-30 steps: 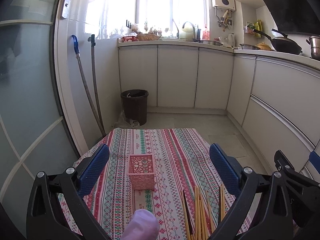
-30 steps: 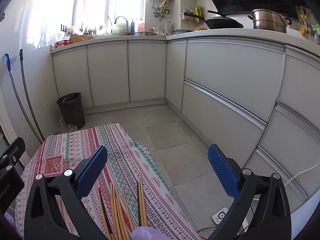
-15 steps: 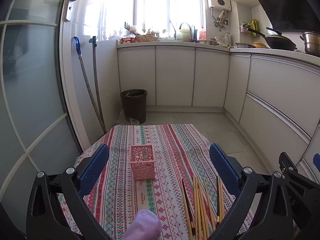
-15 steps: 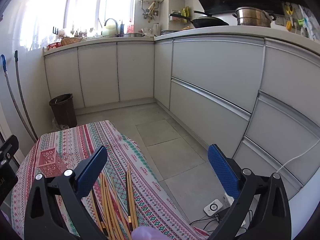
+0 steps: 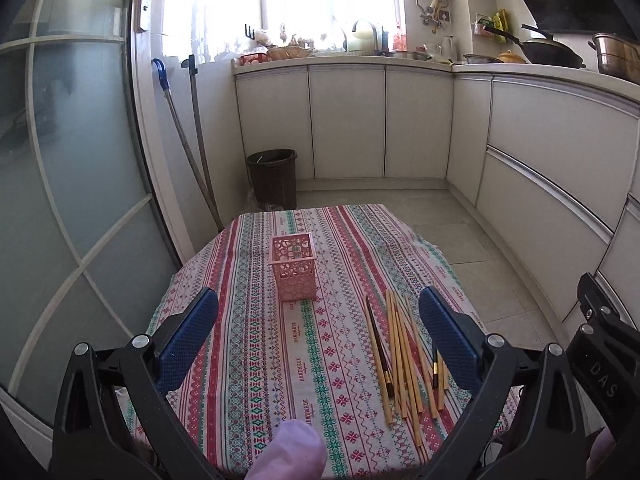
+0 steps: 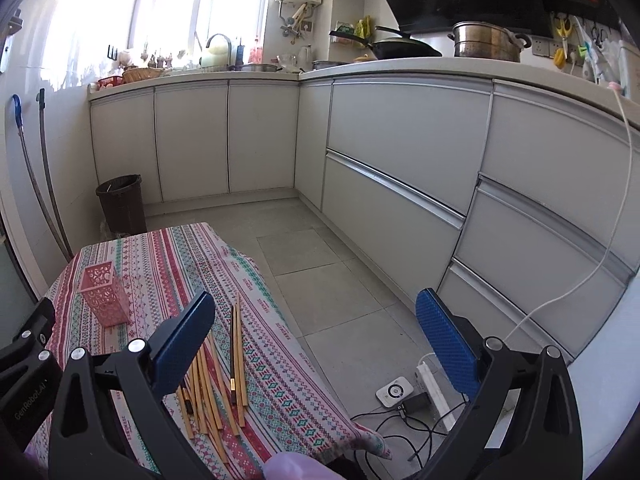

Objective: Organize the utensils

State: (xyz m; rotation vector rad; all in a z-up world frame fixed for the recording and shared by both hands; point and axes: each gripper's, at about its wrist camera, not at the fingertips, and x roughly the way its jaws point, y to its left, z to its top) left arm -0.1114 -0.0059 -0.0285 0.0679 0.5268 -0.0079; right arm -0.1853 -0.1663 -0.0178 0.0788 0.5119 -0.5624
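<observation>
A pink perforated holder (image 5: 294, 270) stands upright near the middle of a small table with a striped patterned cloth (image 5: 248, 320); the right wrist view shows the holder (image 6: 105, 294) at the left. Several wooden chopsticks (image 5: 402, 360) lie loose on the cloth to the holder's right, seen as chopsticks (image 6: 218, 376) in the right wrist view. My left gripper (image 5: 318, 332) hovers open above the near part of the table, nothing between its blue pads. My right gripper (image 6: 316, 332) is open too, its left pad above the chopsticks, its right pad over the floor.
A dark waste bin (image 5: 273, 178) and two leaning poles (image 5: 188, 148) stand beyond the table. White cabinets (image 6: 400, 152) run along the back and right. A power strip, a small white device (image 6: 394, 392) and cables lie on the floor right of the table. A frosted glass door (image 5: 72, 184) is at the left.
Both views have risen and tilted down: the holder and chopsticks now sit higher and fuller in frame. Both grippers stay open; nothing on the table has moved.
</observation>
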